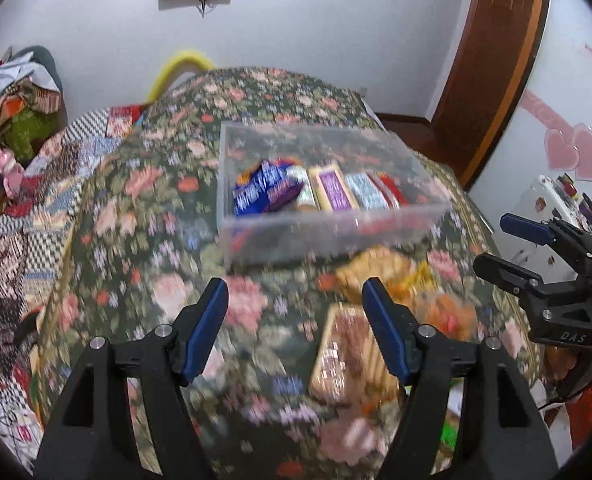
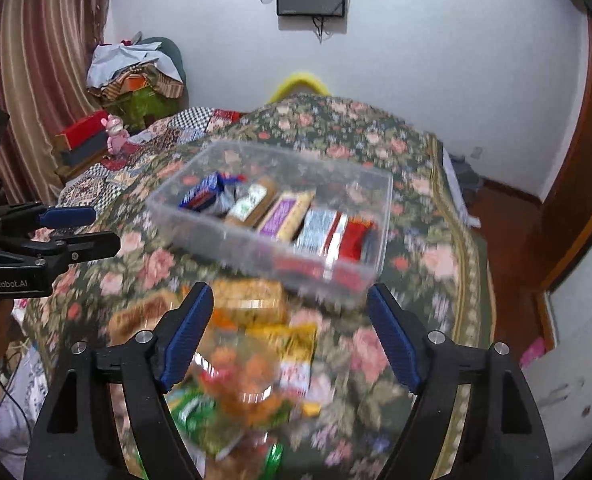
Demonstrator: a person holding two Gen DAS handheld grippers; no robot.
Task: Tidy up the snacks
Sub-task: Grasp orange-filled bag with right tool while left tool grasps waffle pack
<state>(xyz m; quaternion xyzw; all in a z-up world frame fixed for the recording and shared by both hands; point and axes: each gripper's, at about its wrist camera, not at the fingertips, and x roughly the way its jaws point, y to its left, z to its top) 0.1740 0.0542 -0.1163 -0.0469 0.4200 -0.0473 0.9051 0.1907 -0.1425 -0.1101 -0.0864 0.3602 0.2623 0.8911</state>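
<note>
A clear plastic box (image 1: 336, 236) (image 2: 223, 236) stands on the floral-covered table and holds a row of snack packs: a blue pack (image 1: 261, 192) (image 2: 201, 194), a purple and yellow bar (image 1: 332, 190) (image 2: 285, 216), a silver pack (image 1: 366, 192) (image 2: 320, 228) and a red pack (image 1: 394, 188) (image 2: 354, 238). Loose snacks lie in front of the box: a beige pack (image 1: 348, 354) and orange and yellow packets (image 2: 251, 360). My left gripper (image 1: 296, 324) is open and empty above the cloth. My right gripper (image 2: 289, 332) is open and empty above the loose packets; it also shows in the left wrist view (image 1: 496, 244).
The floral tablecloth (image 1: 155, 208) (image 2: 416, 208) covers the table. A patchwork-covered surface with a pink toy (image 2: 115, 134) and piled cloth (image 2: 135, 72) lies at the left. A brown door frame (image 1: 492, 60) stands at the right. The left gripper shows in the right wrist view (image 2: 91, 228).
</note>
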